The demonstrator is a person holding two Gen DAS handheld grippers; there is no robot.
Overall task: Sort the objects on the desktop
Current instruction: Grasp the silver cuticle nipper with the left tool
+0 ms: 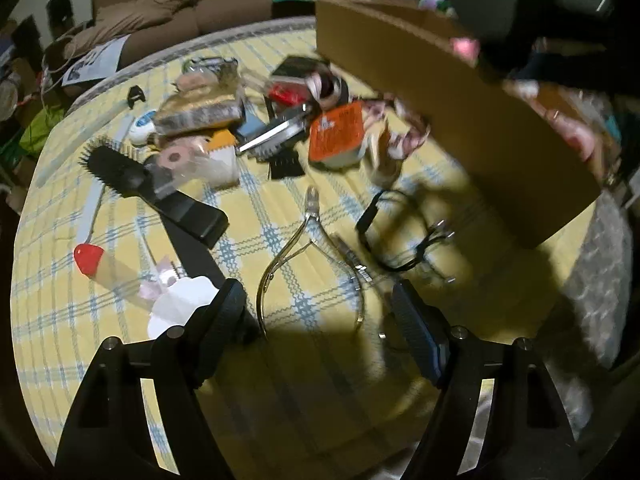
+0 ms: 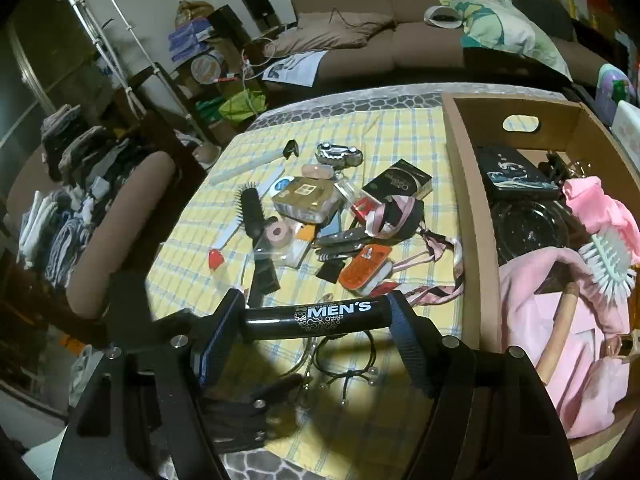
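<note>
In the left wrist view, my left gripper (image 1: 316,300) hangs low over the yellow checked cloth (image 1: 280,360). Its jaws stand apart around the handles of silver cuticle nippers (image 1: 308,248), which lie flat, tips pointing away. I see no pad pressing on them. In the right wrist view, my right gripper (image 2: 316,316) is shut on a black tube marked "MEN'S" (image 2: 320,318). The tube is held crosswise above the cloth, left of the cardboard box (image 2: 472,220). The box holds pink cloth (image 2: 560,320), a white brush (image 2: 608,260) and a black case (image 2: 516,172).
A heap of small items fills the middle of the cloth: a black hairbrush (image 1: 120,168), an orange pack (image 1: 340,132), a gold box (image 2: 308,196) and pink ribbon (image 2: 400,212). Black beaded hair ties (image 1: 404,236) lie right of the nippers. A brown sofa (image 2: 400,20) stands behind.
</note>
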